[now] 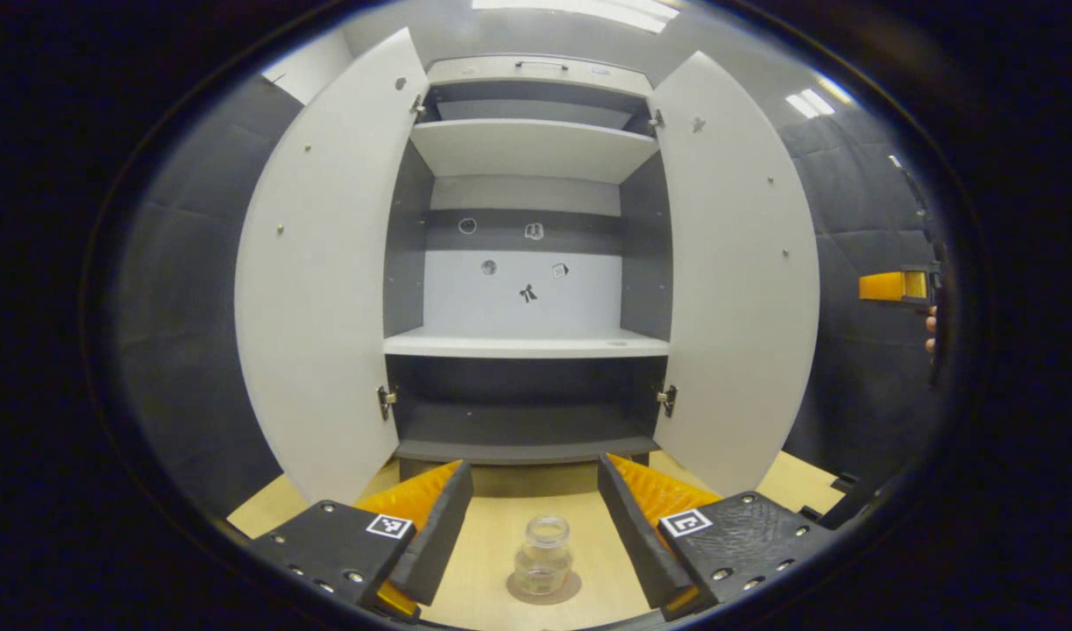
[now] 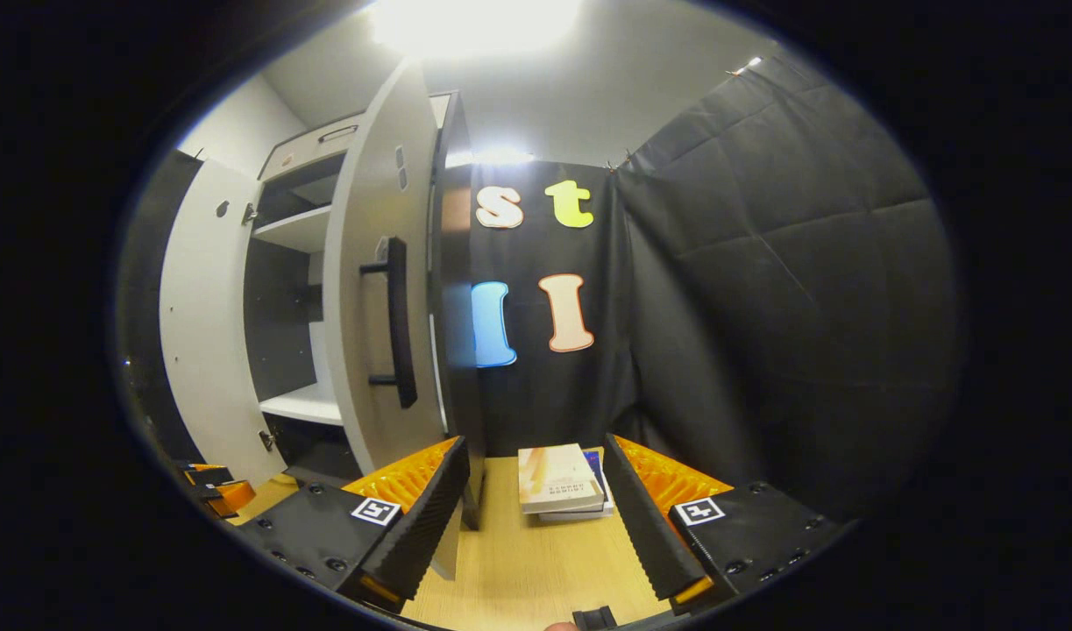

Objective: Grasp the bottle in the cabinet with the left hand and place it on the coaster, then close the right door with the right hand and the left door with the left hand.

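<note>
A small clear glass bottle [image 1: 543,557] stands upright on a round grey coaster [image 1: 544,589] on the wooden table. My left gripper [image 1: 536,517] is open, its fingers on either side of the bottle and apart from it. Behind stands the white cabinet [image 1: 527,343] with its left door [image 1: 325,280] and right door [image 1: 737,280] both swung wide. My right gripper [image 2: 536,513] is open and empty, close to the outer face of the right door [image 2: 373,298] with its black handle [image 2: 397,322]. The right gripper [image 1: 895,287] also appears far right in the left gripper view.
A stack of books [image 2: 560,482] lies on the wooden table [image 2: 536,561] ahead of the right gripper, against the black cloth wall. The cabinet shelves [image 1: 527,149] hold nothing. The left gripper [image 2: 211,491] appears low at the left of the right gripper view.
</note>
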{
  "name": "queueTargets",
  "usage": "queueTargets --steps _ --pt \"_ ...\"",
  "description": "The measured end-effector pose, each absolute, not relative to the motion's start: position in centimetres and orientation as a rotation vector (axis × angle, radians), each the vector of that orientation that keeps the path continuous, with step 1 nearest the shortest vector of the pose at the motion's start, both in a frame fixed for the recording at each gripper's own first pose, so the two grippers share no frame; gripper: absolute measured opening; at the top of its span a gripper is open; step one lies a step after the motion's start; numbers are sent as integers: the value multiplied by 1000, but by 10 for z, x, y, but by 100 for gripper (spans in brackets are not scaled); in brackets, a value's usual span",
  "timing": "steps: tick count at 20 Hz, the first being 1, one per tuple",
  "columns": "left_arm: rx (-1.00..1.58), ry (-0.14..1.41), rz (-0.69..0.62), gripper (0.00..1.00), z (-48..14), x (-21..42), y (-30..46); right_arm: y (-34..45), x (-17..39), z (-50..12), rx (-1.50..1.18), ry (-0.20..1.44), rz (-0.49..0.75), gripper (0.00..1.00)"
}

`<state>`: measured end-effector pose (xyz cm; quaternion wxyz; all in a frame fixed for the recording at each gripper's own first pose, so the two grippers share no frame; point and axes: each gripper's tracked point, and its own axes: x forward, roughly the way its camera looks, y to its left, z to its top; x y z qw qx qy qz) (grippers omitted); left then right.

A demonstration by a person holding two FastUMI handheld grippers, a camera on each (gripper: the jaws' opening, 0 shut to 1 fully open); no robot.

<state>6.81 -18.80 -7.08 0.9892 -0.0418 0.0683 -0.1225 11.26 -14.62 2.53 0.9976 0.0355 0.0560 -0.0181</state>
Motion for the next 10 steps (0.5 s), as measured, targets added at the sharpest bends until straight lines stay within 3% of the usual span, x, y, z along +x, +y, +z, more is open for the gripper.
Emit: queueTargets --steps 10 --pt "-56 74 -43 87 -12 67 -46 -120 176 79 94 83 -50 96"
